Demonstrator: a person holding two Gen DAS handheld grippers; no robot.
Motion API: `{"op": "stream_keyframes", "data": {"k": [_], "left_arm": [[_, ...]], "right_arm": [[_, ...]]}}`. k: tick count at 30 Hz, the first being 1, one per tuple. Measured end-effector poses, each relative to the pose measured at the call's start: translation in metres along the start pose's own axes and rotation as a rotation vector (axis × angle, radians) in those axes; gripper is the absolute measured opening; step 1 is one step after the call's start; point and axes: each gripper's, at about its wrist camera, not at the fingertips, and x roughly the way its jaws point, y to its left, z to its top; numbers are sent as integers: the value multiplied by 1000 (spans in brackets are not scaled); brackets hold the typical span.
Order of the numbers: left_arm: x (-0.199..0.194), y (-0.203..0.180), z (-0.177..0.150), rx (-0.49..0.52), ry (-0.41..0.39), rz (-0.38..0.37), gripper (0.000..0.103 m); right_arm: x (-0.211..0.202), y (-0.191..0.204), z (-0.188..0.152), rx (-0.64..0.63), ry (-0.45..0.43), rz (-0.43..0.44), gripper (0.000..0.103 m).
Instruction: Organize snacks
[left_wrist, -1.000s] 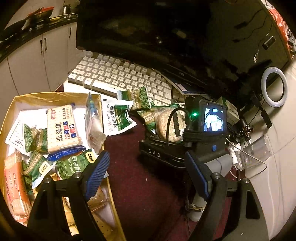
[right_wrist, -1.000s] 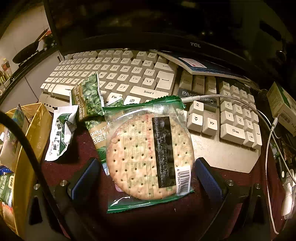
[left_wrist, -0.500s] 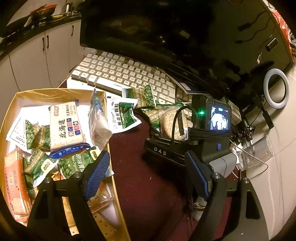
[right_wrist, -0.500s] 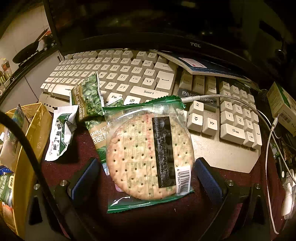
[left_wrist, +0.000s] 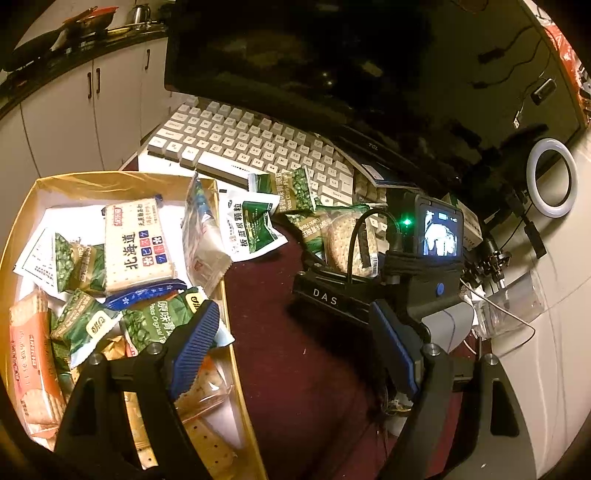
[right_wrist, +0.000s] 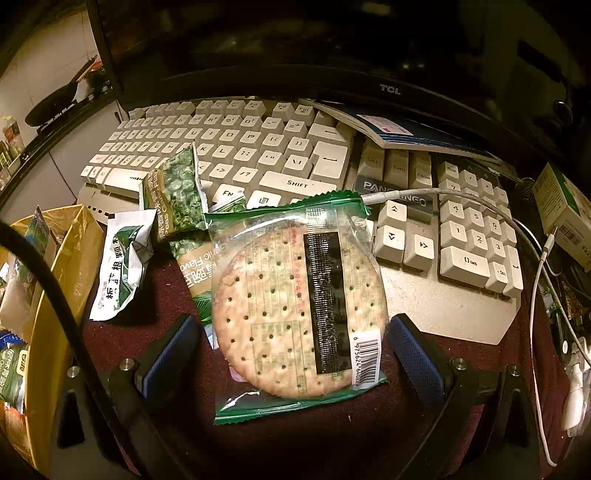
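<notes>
A round cracker in a clear green-edged packet (right_wrist: 299, 306) lies on the dark red mat, partly over a green pea packet (right_wrist: 199, 280). My right gripper (right_wrist: 291, 354) is open, its blue fingers (right_wrist: 170, 354) on either side of the cracker packet's near end. Another pea packet (right_wrist: 177, 192) leans on the keyboard, and a white-green sachet (right_wrist: 123, 266) lies to the left. My left gripper (left_wrist: 295, 347) is open and empty over the gold box's (left_wrist: 236, 380) right wall. The box holds several snack packets (left_wrist: 136, 243). The right gripper's body (left_wrist: 388, 273) shows in the left wrist view.
A white keyboard (right_wrist: 266, 147) and a dark monitor (right_wrist: 332, 55) stand behind the snacks. A booklet (right_wrist: 399, 133) lies on the keyboard. A white cable (right_wrist: 535, 280) runs at the right. A ring light (left_wrist: 552, 177) and a clear cup (left_wrist: 513, 310) stand at the far right.
My left gripper has drifted slightly, so the box and keyboard sit a little lower and to the right in its view. The right gripper and cracker packet have not moved.
</notes>
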Motion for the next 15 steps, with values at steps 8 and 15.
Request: {"op": "stream_keyframes", "data": {"k": [8,15], "left_arm": [[-1,0,0,0,-1,3,83],[-1,2,-3,-1,2,7,83]], "right_arm": [[0,0,0,0,0,0,103],[0,1,0,0,1,-1,103]]}}
